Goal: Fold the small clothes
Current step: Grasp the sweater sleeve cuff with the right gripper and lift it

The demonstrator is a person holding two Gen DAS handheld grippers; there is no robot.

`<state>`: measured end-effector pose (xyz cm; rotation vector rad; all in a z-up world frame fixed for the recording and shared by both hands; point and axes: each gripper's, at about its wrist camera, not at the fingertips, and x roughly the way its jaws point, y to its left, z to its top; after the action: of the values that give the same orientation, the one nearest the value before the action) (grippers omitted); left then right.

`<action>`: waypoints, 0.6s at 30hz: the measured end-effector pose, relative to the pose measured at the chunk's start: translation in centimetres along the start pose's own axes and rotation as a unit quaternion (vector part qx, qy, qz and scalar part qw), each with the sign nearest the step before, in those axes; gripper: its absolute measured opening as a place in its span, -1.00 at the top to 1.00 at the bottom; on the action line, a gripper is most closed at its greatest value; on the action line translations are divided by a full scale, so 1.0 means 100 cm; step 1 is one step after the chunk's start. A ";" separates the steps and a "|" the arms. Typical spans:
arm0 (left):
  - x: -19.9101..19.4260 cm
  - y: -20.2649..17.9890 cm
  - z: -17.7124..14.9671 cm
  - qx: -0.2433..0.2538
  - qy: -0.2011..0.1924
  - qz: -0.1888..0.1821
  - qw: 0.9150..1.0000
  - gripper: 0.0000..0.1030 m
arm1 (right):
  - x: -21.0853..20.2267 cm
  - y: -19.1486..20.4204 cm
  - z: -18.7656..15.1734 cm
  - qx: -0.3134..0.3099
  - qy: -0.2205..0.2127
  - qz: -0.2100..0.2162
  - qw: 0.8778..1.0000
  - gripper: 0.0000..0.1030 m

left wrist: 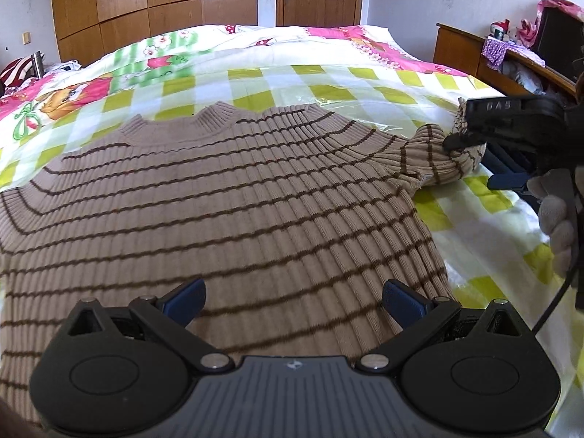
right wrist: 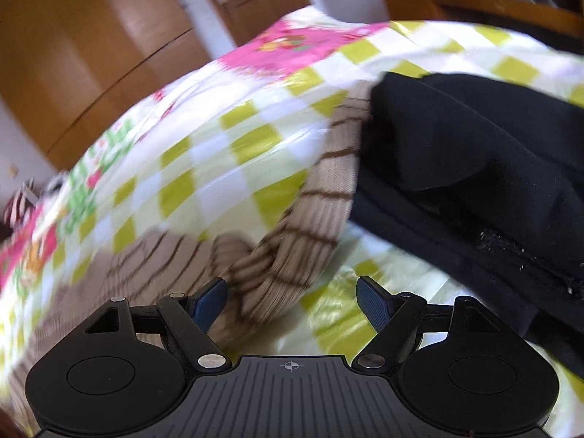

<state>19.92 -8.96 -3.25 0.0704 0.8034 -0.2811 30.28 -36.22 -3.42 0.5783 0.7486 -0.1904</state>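
A tan ribbed sweater with thin brown stripes (left wrist: 226,197) lies flat on the checked sheet, collar toward the far side. My left gripper (left wrist: 294,301) is open and empty, hovering over the sweater's lower hem. The sweater's right sleeve (left wrist: 434,153) is bunched at the right, and the right gripper's body (left wrist: 511,127) sits against its cuff in the left wrist view. In the right wrist view the sleeve (right wrist: 292,241) runs up between and ahead of my right gripper (right wrist: 292,303), whose fingers stand wide apart. The view is blurred.
A green-and-white checked plastic sheet (left wrist: 328,84) covers the bed, with a pink floral quilt (left wrist: 120,69) behind. A black garment (right wrist: 474,168) lies beside the sleeve. A wooden bedside shelf (left wrist: 485,58) stands right; wardrobes and a door stand behind.
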 end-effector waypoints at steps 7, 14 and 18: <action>0.022 -0.003 0.007 0.006 0.002 -0.013 1.000 -1.00 | 0.024 -0.014 0.028 0.065 0.004 0.005 0.998 0.72; 0.042 -0.006 0.034 0.017 -0.024 -0.026 0.999 -1.00 | 0.004 -0.030 0.049 0.059 -0.054 0.004 0.997 0.83; 0.067 -0.012 0.049 0.031 -0.024 -0.022 0.999 -1.00 | 0.009 -0.044 0.050 0.025 -0.056 -0.031 0.998 0.92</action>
<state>27.46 -12.39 -4.60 0.1036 0.7493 -0.3476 32.27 -42.57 -3.00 0.5874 0.6545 -0.2979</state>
